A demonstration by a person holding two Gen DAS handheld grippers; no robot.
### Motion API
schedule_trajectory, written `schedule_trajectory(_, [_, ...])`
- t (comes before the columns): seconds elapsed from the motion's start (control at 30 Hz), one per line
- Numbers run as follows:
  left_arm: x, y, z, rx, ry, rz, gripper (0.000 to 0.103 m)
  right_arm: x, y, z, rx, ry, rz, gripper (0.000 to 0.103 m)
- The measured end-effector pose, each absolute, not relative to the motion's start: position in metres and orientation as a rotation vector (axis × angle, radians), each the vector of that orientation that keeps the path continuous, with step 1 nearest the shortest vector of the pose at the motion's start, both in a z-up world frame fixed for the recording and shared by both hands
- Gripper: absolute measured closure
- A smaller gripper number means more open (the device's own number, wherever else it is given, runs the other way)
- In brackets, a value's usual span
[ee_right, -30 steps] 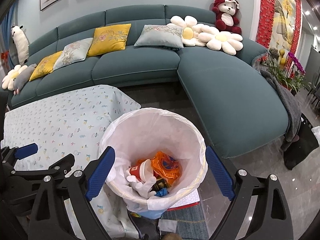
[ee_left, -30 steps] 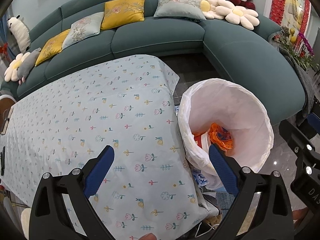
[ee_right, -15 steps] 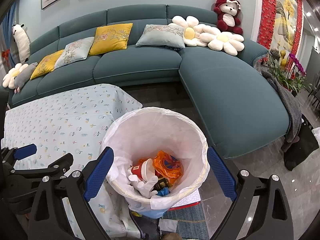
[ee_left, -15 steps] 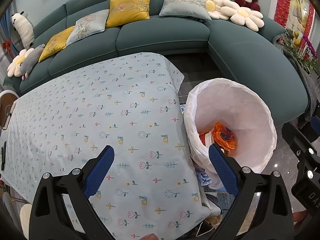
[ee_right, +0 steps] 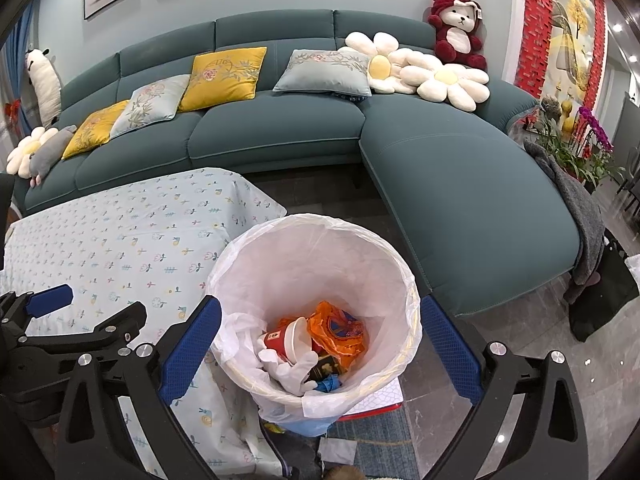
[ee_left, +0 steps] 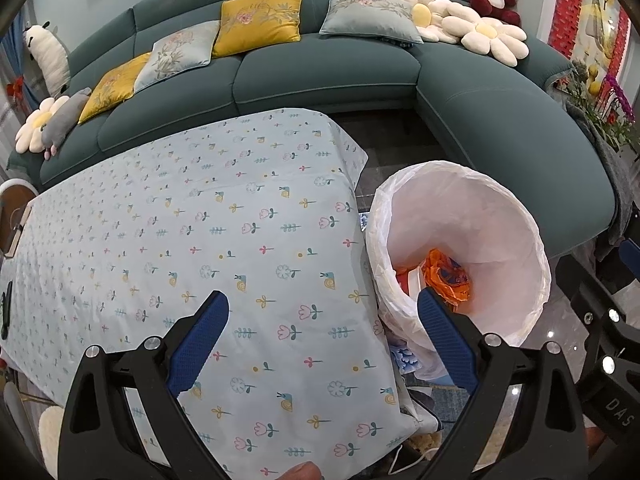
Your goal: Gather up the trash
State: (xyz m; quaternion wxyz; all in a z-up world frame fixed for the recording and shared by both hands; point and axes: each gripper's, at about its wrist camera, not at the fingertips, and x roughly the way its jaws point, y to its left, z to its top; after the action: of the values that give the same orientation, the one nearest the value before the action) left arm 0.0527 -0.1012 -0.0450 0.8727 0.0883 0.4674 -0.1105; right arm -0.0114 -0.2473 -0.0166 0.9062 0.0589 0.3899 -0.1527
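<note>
A white-lined trash bin (ee_right: 248, 364) (ee_left: 536, 304) stands on the floor beside the table. Inside lie a red paper cup (ee_right: 286, 338), an orange wrapper (ee_right: 338, 330) (ee_left: 444, 276), crumpled white paper (ee_right: 288, 372) and a dark scrap. My right gripper (ee_right: 320, 320) hovers above the bin, its jaws still opening, nothing between its blue pads (ee_right: 448, 346). My left gripper (ee_left: 322, 316) stands open and empty over the table's near right corner, its right finger in front of the bin's rim. The left gripper also shows at the left of the right wrist view (ee_right: 92, 312).
The table wears a light blue flowered cloth (ee_left: 180, 240) (ee_right: 120, 240). A teal corner sofa (ee_right: 460, 184) with cushions curves behind the table and bin. Paper and a patterned mat (ee_right: 368, 436) lie under the bin. Grey tiled floor (ee_right: 592, 364) spreads to the right.
The left wrist view has tipped slightly, so table and bin sit lower in frame. The right gripper's fingers have spread a little wider over the bin. The trash has not moved.
</note>
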Motion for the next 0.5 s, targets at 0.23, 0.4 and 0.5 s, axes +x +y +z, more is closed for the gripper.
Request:
schedule_trajectory(0.23, [0.0539, -0.1011, -0.0432, 0.177, 0.969, -0.232, 0.012, -0.0112, -0.2474, -0.0171, 0.123, 0.809, -0.314, 0.007])
schedule_trajectory(0.4, [0.0533, -0.1022, -0.0438, 0.173, 0.969, -0.237, 0.012, -0.0095, -0.2477, -0.0202, 0.123, 0.816, -0.309, 0.007])
schedule_trajectory(0.5, [0.0545, -0.1018, -0.0457, 0.160, 0.984, -0.252, 0.012, -0.0087, -0.2477, -0.0217, 0.128, 0.816, -0.309, 0.007])
